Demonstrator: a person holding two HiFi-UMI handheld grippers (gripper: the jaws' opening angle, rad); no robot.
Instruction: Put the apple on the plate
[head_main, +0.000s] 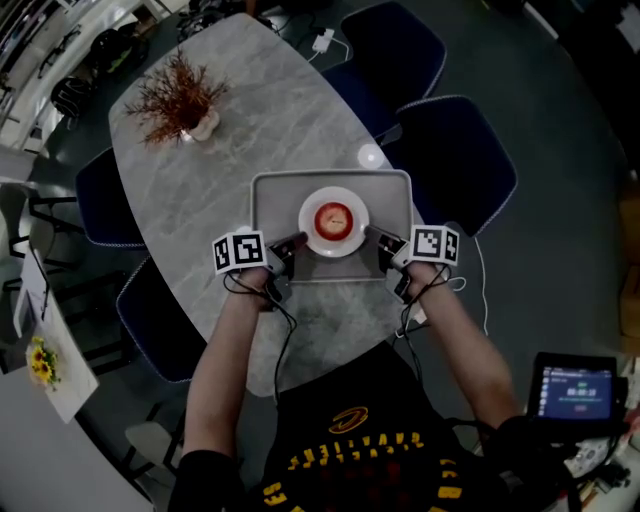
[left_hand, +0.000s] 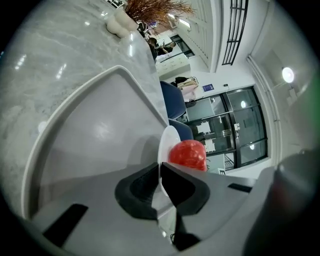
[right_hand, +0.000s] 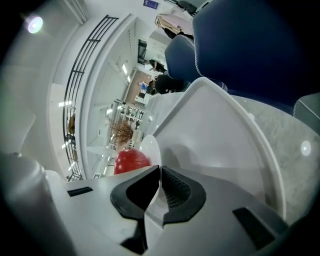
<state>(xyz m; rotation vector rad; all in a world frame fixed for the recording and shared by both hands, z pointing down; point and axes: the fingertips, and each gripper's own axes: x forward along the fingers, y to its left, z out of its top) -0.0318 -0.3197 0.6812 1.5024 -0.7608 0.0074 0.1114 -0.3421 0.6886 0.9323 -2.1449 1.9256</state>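
Evidently both jaws, left gripper (left_hand: 160, 176) and right gripper (right_hand: 159, 176), clamp the plate (head_main: 333, 251) carrying the apple (head_main: 333, 219).

The hand-held gripper (left_hand: 160, 169) pinches the white plate (left_hand: 169, 142) at its rim, red apple (left_hand: 188, 155) on it, grey tray (left_hand: 100, 130) beyond

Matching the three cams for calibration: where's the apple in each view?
Head view: apple just right of centre, in the middle of the plate, over the grey tray.
Left gripper view: apple right of centre, a bit below the middle, behind the plate's edge.
Right gripper view: apple left of centre, lower half, beside the plate.
Shared landmark: the white plate.
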